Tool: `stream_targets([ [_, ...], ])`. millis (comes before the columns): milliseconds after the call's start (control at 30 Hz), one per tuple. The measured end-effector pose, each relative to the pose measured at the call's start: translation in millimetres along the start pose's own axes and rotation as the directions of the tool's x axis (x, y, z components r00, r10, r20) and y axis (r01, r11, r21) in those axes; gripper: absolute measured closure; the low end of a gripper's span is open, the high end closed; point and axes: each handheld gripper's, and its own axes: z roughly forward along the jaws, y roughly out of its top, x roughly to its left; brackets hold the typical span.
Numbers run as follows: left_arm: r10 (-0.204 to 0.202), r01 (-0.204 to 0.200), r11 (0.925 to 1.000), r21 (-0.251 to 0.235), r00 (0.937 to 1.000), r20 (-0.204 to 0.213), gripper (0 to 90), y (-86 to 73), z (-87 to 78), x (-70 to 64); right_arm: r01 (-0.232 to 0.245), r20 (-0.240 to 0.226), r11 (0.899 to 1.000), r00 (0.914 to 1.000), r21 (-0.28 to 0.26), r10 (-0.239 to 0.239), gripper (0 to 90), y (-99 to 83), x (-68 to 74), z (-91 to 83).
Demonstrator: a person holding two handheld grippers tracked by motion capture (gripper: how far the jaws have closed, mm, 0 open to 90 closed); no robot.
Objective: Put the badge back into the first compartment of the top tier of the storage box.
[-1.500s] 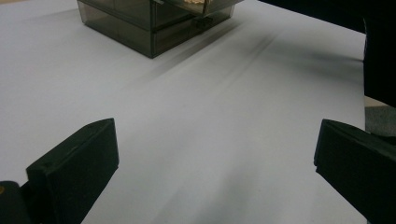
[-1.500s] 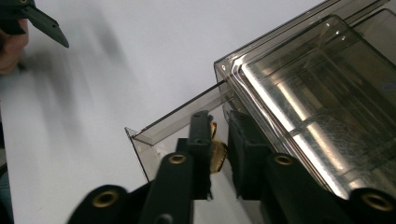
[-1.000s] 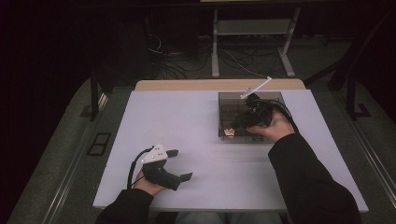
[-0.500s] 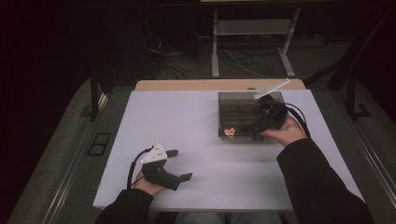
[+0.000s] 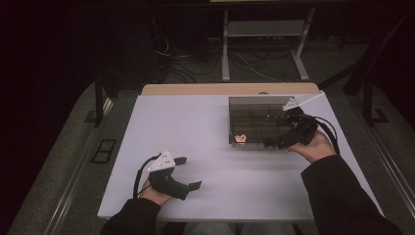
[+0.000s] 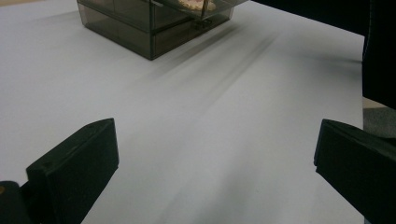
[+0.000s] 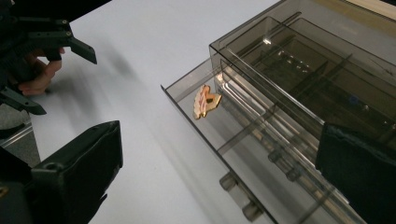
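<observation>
Landmark: smoked clear box [image 5: 259, 120], sitting on the far right part of the white table [image 5: 205, 142]. The box is divided into compartments inside, and its drawer [image 7: 261, 158] is pulled partway out toward the person.

Left gripper [image 5: 183, 172]: held in the left hand [image 5: 155, 193], well apart from the box, near the table's front edge on the person's left. Jaws wide apart, nothing between them. In the left gripper view both black jaws stand at the frame's sides with bare table between them; the box shows far ahead at the top. No contact with any object seen. Grey plate on top of this gripper, cable looping from its rear.

Right gripper [image 5: 274, 143]: held in the right hand [image 5: 315, 146], at the box's front right corner, by the open drawer. In the right gripper view its jaws are spread wide, one to each side of the drawer's front. Nothing clamped. Whether a jaw tip touches the drawer cannot be told from these views.

Drawer contents: one small orange-and-pink piece [image 7: 206, 101], lying in the drawer's left end as seen from the person; in the high view it shows as a bright spot at the box's front left corner [image 5: 240, 138]. It lies apart from both right jaws. What the piece is cannot be told.

Two small knobs [image 7: 240, 196] sit on the drawer's front edge.
</observation>
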Motion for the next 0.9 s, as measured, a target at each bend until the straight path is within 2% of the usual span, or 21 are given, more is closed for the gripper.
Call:
stream_targets([
  [567, -0.005, 0.005, 1.0, -0.003, 1.0, -0.002, 0.0, 0.0, 0.3, -0.4, -0.017, 0.004, 0.999, 0.9998, -0.048, 0.017, 0.1, -31.7, 7.7, -18.5],
  [900, -0.005, 0.005, 1.0, 0.001, 1.0, -0.003, 0.0, -0.1, 0.1, -0.5, -0.018, -0.003, 0.997, 0.9998, -0.07, 0.018, 0.2, -50.0, 15.7, -19.8],
])
